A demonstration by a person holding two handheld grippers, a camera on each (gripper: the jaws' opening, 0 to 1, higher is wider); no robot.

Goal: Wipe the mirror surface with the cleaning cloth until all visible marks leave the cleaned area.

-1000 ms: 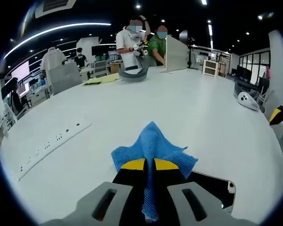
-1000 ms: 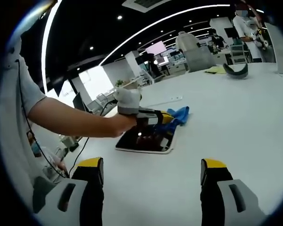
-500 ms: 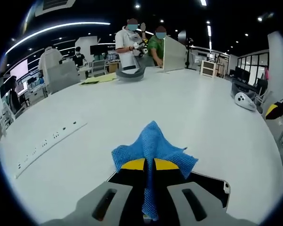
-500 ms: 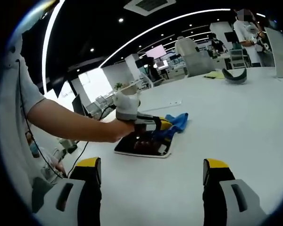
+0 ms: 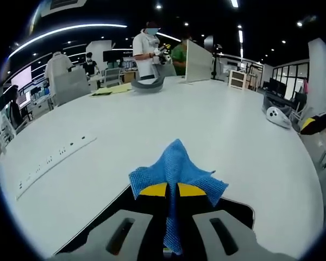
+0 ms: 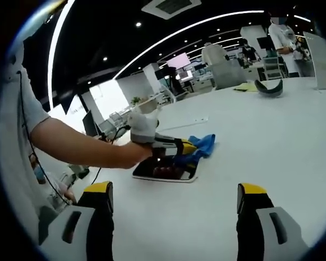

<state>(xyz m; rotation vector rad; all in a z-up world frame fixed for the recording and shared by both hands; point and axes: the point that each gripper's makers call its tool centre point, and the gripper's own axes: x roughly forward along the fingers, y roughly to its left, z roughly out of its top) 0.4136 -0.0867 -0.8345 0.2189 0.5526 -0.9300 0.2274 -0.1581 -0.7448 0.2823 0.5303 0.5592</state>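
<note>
White table; cloth apparently touching mirror.

Open-plan office: desks, monitors, ceiling lights

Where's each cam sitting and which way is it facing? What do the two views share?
Left gripper view: rides the left gripper, looks along its jaws, shut on the blue cloth over the mirror, across the white table.
Right gripper view: rides the right gripper, jaws open, faces the person's forearm and the left gripper from the side.
Shared: cloth, mirror, table, left gripper.
</note>
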